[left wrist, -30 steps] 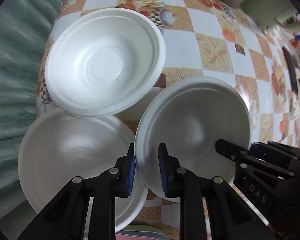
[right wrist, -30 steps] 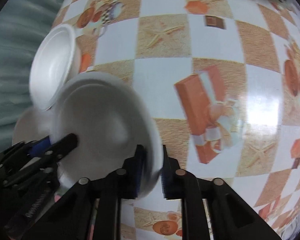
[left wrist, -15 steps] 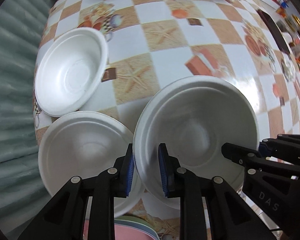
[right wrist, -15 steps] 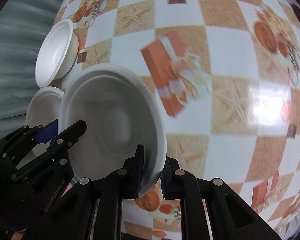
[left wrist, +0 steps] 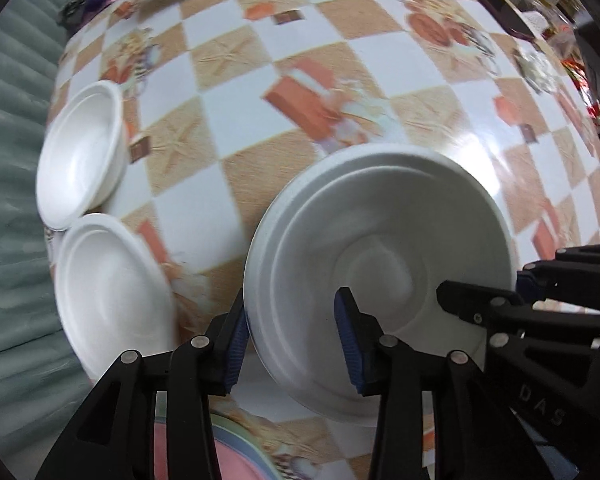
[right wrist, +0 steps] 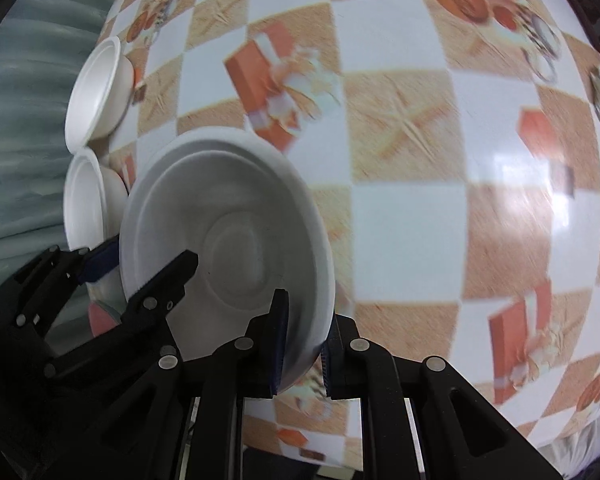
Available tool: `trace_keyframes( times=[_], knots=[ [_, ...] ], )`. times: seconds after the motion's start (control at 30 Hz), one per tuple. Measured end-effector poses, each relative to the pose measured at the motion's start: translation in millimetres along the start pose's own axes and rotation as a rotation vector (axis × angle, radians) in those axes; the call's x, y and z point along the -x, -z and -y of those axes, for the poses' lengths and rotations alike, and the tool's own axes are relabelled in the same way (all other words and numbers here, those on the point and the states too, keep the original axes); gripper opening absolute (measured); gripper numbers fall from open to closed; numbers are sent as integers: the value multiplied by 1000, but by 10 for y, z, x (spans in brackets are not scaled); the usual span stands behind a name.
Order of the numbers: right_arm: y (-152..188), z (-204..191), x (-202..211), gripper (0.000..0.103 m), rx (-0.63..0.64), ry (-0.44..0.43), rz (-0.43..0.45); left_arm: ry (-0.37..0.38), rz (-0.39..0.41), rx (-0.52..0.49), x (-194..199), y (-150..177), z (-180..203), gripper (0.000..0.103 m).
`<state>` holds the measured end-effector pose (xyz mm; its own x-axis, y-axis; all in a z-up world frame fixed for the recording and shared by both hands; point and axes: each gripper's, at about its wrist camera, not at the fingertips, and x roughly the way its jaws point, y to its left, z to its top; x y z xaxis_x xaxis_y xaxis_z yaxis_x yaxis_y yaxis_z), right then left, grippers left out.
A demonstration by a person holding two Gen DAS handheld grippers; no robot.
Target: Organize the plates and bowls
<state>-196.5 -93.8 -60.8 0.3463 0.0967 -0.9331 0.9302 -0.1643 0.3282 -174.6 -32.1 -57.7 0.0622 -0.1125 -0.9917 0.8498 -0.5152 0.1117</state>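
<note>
The large white bowl (left wrist: pixel 380 264) sits between both tools, above the checkered counter (left wrist: pixel 340 60), with its open side facing the cameras. In the left wrist view, the left tool (left wrist: pixel 290 344) is spread wide: the left finger lies just outside the bowl's rim, the right finger stands inside the bowl, and neither pad presses the wall, so this tool is released. In the right wrist view, the right tool (right wrist: pixel 302 344) straddles the bowl's (right wrist: pixel 228 240) near rim, one blue pad inside and one outside. The pads stand close to the rim; contact on the outer pad cannot be confirmed, so whether this tool is clenched cannot be told.

To the left of the large bowl, a second white bowl (left wrist: pixel 112 292) rests near the counter edge. A third white bowl (left wrist: pixel 80 152) rests farther along the same edge, its rim touching or overlapping the second bowl's rim. Both appear again in the right wrist view, stacked along the left side (right wrist: pixel 84 204) (right wrist: pixel 96 92).

A pink plate (left wrist: pixel 228 460) lies at the bottom of the left wrist view, below the left tool's fingers. A pale green ribbed surface (left wrist: pixel 8 240) runs beside the counter edge.
</note>
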Motion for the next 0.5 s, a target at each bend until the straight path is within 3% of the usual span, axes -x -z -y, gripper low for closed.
trace_keyframes(
  times=[0.37,0.43,0.5],
  knots=[
    [922,885,163,16,-86,58,-11,91,-10,-126,133,220,944,46],
    [1068,1053,177,16,-97,59,-10,81,-4,-137,158,266,1081,53],
    [1171,1178,185,18,-102,84,-9,59,9,-135,201,299,1092,70]
  ],
)
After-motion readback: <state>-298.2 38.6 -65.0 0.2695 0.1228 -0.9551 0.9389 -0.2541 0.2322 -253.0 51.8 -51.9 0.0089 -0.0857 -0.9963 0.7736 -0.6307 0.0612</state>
